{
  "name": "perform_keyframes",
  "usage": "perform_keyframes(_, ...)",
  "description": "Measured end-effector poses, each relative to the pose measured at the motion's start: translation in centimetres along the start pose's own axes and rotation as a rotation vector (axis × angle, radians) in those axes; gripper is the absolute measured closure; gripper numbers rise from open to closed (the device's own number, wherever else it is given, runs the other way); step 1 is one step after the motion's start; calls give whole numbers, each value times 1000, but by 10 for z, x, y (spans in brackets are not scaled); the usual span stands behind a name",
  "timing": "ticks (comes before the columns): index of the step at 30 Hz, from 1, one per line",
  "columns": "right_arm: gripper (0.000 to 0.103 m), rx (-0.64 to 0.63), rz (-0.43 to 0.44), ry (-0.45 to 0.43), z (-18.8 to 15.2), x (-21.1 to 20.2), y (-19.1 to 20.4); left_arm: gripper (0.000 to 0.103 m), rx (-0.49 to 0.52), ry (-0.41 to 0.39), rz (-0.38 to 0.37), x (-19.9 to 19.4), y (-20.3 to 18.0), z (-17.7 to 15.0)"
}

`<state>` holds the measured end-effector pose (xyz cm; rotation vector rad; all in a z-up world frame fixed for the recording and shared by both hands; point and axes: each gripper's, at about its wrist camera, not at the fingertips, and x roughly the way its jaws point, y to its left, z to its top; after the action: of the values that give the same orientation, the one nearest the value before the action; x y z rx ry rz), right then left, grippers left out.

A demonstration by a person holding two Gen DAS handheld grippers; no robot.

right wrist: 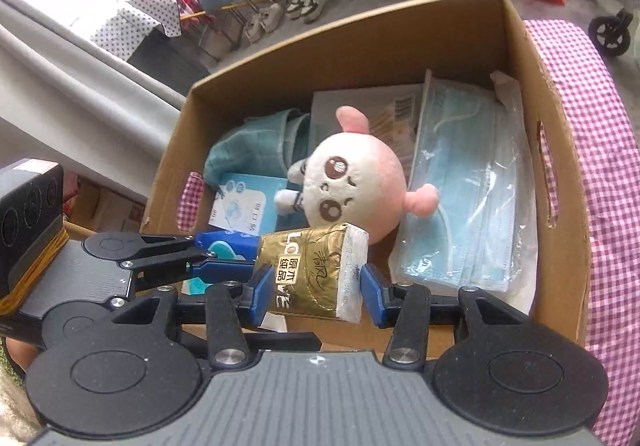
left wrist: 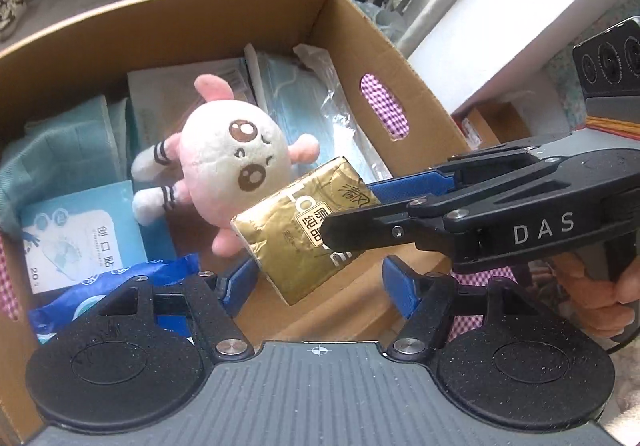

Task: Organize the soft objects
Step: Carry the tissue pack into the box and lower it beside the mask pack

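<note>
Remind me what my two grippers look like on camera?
Both match: left gripper and right gripper have black linkage arms, blue fingers, round black discs and a grey ribbed body. White "DAS" lettering marks the right one's side. A bare hand grips its handle; no sleeve shows.

Seen from right wrist cam: box (right wrist: 560, 246) sits on a cloth (right wrist: 608, 174), which shows at 3 o'clock. Inside, plush toy (right wrist: 352, 186) lies mid-box on top of other stuff. Mask pack (right wrist: 472, 206) at its 3 o'clock, along the box wall. Towel (right wrist: 256, 150) at 10 o'clock, flat carton (right wrist: 360, 102) at 12, behind the toy. Small packet (right wrist: 244, 206) at 9 o'clock. Tissue pack (right wrist: 316, 274) at 6 o'clock, just in front of the toy, near the front wall.
</note>
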<state>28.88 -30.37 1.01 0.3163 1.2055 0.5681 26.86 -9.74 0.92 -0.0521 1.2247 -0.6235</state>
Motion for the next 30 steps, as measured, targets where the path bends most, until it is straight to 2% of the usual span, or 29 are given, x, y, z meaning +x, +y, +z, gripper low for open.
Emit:
perform_keyframes(8, 53, 55, -37, 147, 9, 22, -39, 35, -49, 162, -63, 49, 4, 20)
perform_keyframes(16, 53, 47, -98, 243, 22, 24, -44, 34, -62, 252, -110, 78, 3, 29)
perform_keyframes(19, 49, 62, -117, 275, 29, 27, -43, 32, -67, 266, -135, 83, 5, 29)
perform_keyframes(21, 47, 61, -137, 276, 32, 27, -40, 31, -71, 276, -155, 86, 6, 30)
perform_keyframes(24, 36, 71, -131, 246, 34, 22, -37, 27, -81, 283, -177, 92, 8, 30)
perform_keyframes(30, 35, 72, -130, 136, 37, -7, -30, 24, -113, 283, -188, 105, 13, 39)
